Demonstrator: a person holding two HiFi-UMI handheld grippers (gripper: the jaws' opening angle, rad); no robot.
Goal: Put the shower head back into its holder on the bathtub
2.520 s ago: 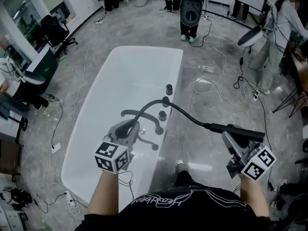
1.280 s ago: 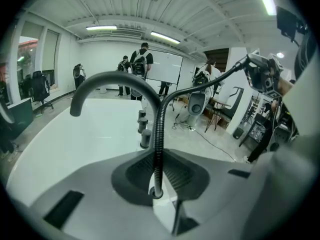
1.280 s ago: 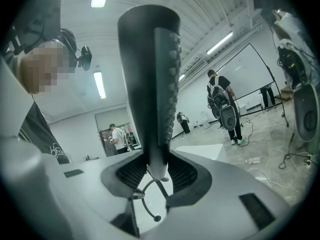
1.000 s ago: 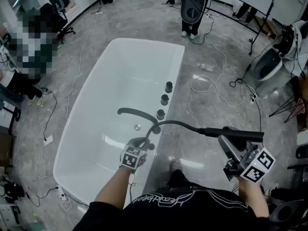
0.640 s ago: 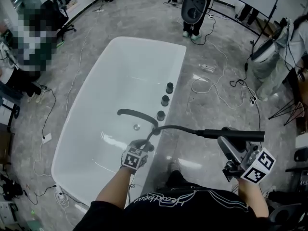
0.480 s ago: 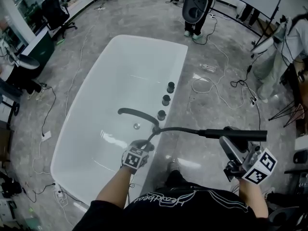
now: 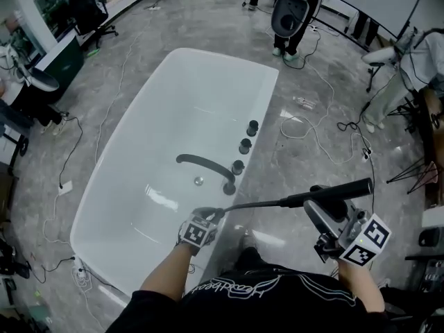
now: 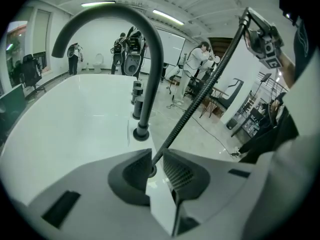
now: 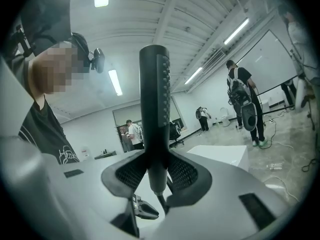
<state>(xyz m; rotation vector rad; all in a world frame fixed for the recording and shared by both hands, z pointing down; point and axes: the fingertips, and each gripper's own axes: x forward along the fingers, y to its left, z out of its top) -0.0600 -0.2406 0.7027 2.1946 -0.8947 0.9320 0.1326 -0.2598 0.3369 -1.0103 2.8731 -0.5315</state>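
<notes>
The shower head [image 7: 338, 188] was out over the grey floor [image 7: 305, 103] to the right of the bathtub [image 7: 132, 165], lying almost flat, and my right gripper [image 7: 320, 203] was squeezing it by its black handle. Its thin hose [image 7: 253, 203] went across to the tub's edge, where my left gripper [image 7: 210, 215] was pinching it low down, right above a little dark ring [image 8: 149, 172] in the rim. Just past that stood the curved black tap [image 7: 205, 165] and three round knobs [image 7: 245, 146] in a row
</notes>
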